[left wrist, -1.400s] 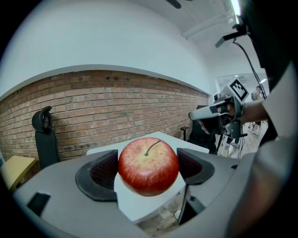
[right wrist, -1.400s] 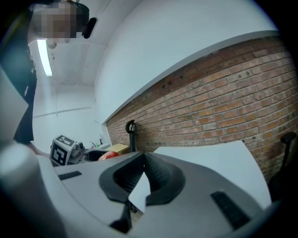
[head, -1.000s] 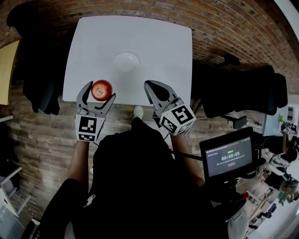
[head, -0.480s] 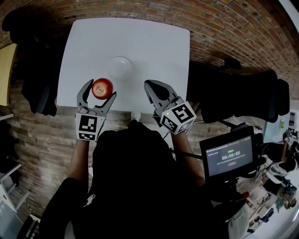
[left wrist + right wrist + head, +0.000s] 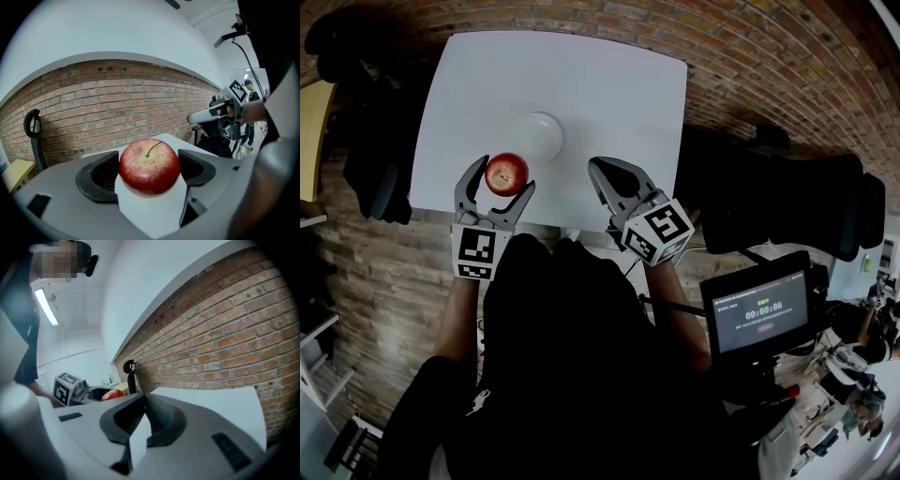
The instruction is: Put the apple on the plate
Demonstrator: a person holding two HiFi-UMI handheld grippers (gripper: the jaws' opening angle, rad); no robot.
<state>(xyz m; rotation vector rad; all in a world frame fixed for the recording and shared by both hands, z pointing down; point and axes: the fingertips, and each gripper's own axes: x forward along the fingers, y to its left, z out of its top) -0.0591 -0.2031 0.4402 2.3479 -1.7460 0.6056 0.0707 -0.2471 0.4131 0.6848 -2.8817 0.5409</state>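
Observation:
My left gripper (image 5: 499,184) is shut on a red apple (image 5: 506,172) and holds it above the near left part of the white table (image 5: 609,84). In the left gripper view the apple (image 5: 149,165) sits stem up between the two dark pads. A white plate (image 5: 536,135) lies on the table just beyond and to the right of the apple. My right gripper (image 5: 605,181) hovers over the table's near edge, jaws closed together on nothing. In the right gripper view the jaws (image 5: 140,420) meet, and the apple (image 5: 112,394) shows at far left.
A brick floor (image 5: 750,66) surrounds the table. Dark chairs stand at the left (image 5: 380,178) and right (image 5: 787,192). A monitor with a timer (image 5: 757,314) sits at lower right. A yellow surface (image 5: 314,141) is at the far left.
The left gripper with the apple has crept slightly forward toward the plate. The right gripper has stayed nearly where it was.

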